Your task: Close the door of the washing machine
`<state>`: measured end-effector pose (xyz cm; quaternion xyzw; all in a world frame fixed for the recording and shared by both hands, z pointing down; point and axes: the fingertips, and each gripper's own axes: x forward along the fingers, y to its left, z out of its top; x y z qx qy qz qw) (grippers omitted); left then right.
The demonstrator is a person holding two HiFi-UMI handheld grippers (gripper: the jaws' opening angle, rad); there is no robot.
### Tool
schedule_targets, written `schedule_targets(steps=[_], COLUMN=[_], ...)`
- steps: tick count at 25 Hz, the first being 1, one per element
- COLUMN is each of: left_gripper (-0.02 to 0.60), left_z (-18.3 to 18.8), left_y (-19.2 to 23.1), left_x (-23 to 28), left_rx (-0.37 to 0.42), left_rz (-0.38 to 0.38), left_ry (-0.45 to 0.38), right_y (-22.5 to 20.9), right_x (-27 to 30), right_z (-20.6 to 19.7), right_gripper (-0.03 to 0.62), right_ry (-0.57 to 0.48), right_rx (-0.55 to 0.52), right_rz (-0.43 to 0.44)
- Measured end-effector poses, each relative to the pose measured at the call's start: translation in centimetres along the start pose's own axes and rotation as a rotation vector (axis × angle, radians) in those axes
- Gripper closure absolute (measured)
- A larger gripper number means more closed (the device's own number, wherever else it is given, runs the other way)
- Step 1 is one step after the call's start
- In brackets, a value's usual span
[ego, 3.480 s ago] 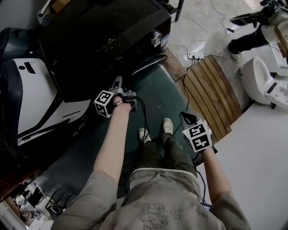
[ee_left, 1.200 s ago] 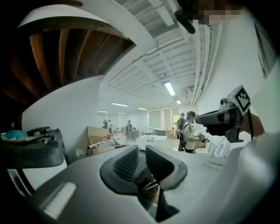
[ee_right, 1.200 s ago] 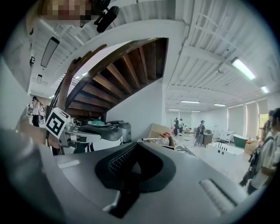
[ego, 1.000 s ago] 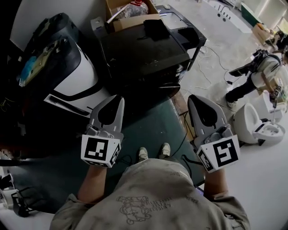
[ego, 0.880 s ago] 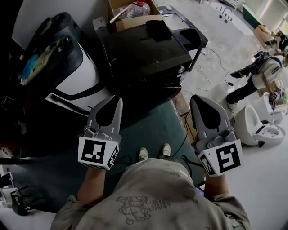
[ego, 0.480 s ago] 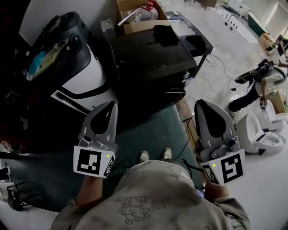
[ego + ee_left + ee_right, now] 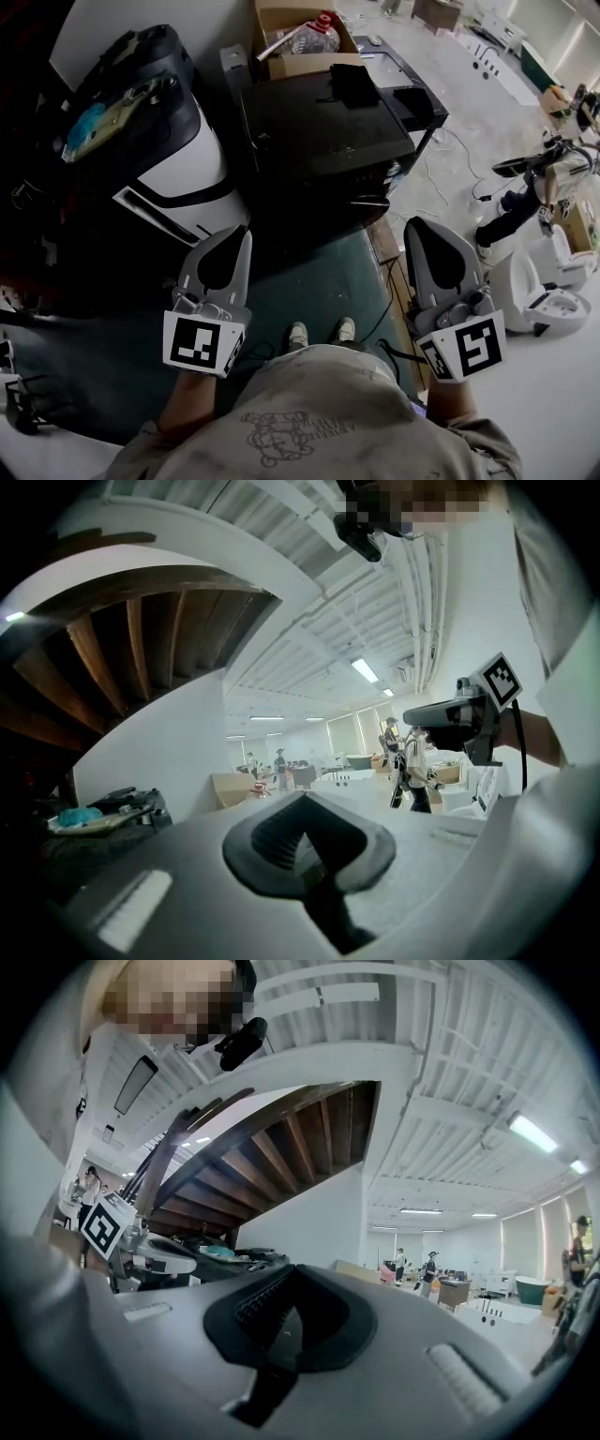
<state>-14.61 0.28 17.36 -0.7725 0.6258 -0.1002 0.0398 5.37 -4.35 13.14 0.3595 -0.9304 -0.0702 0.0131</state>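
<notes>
In the head view a black box-shaped washing machine stands in front of me, seen from above; its front face is in shadow and I cannot make out the door. My left gripper is held up near my chest, pointing away from me, jaws together and empty. My right gripper is held the same way on the other side, also shut and empty. Both are well short of the machine. In the left gripper view the left gripper points at the ceiling; so does the right gripper in its own view.
A white and black appliance with clutter on top stands left of the machine. A cardboard box sits behind it. A green mat lies under my feet, wooden slats at its right edge. A person and a white fixture are at the right.
3.5 s ago both grippers hung low, the left one near the machine's front. Now both are raised before my chest, shut. Over the last second the view tilted up slightly.
</notes>
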Motion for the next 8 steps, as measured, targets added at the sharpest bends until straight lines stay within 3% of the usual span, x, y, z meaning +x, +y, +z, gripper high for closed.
schedule_targets(steps=[8], left_gripper=[0.581], left_z=[-1.9], left_y=[0.8], left_x=[-0.2], left_rx=[-0.029], left_rz=[-0.008], left_ry=[0.031], right_y=[1.3], right_x=[1.1], right_z=[-0.7], right_gripper=[0.568], right_ry=[0.032], right_rx=[-0.01], right_rz=[0.032])
